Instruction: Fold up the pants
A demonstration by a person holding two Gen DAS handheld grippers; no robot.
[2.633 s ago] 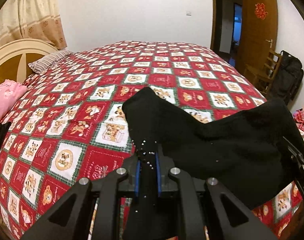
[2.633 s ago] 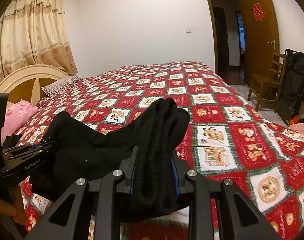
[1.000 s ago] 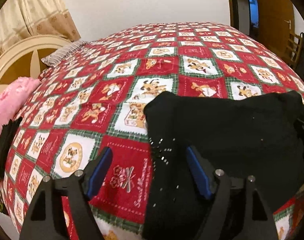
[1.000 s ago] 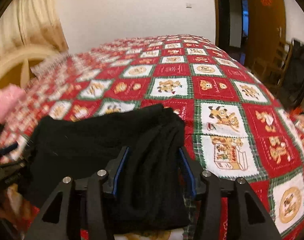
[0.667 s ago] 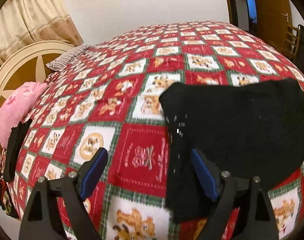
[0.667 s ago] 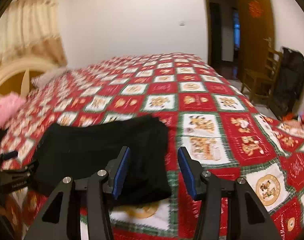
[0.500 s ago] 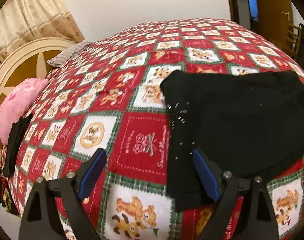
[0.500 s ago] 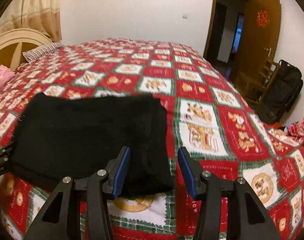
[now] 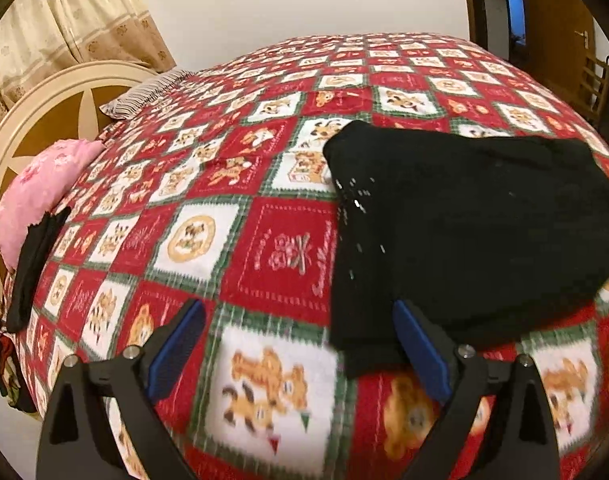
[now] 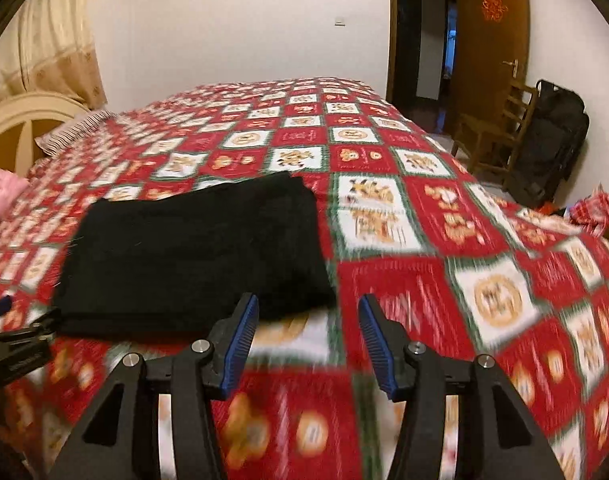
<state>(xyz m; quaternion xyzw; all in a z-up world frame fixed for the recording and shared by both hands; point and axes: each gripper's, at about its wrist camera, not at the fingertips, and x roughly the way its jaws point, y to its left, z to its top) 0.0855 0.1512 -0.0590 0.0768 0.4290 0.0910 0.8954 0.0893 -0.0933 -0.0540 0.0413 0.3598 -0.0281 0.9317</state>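
Both of my claws have let go of the black pants (image 9: 476,224) since a moment ago, when each one was squeezing a bunch of the cloth. Now the pants lie flat in a folded stack on the red, white and green bedspread (image 9: 240,216), near the edge of the bed closest to me.

My left claw (image 9: 300,340) hangs over the bedspread, and its jaws are opening wide. The near left corner of the pants pokes in between them by the right blue pad, but nothing is pinched. I can't tell if that pad touches the cloth.

My right claw (image 10: 308,332) is partly open and holds nothing. It sits just past the right end of the pants (image 10: 196,252), and only bedspread (image 10: 424,288) shows between its blue pads.

A pink pillow (image 9: 40,196) and a striped pillow (image 9: 144,96) rest by the round headboard (image 9: 36,120). A wooden chair (image 10: 496,128) and a black bag (image 10: 552,148) stand by the brown door (image 10: 492,40).
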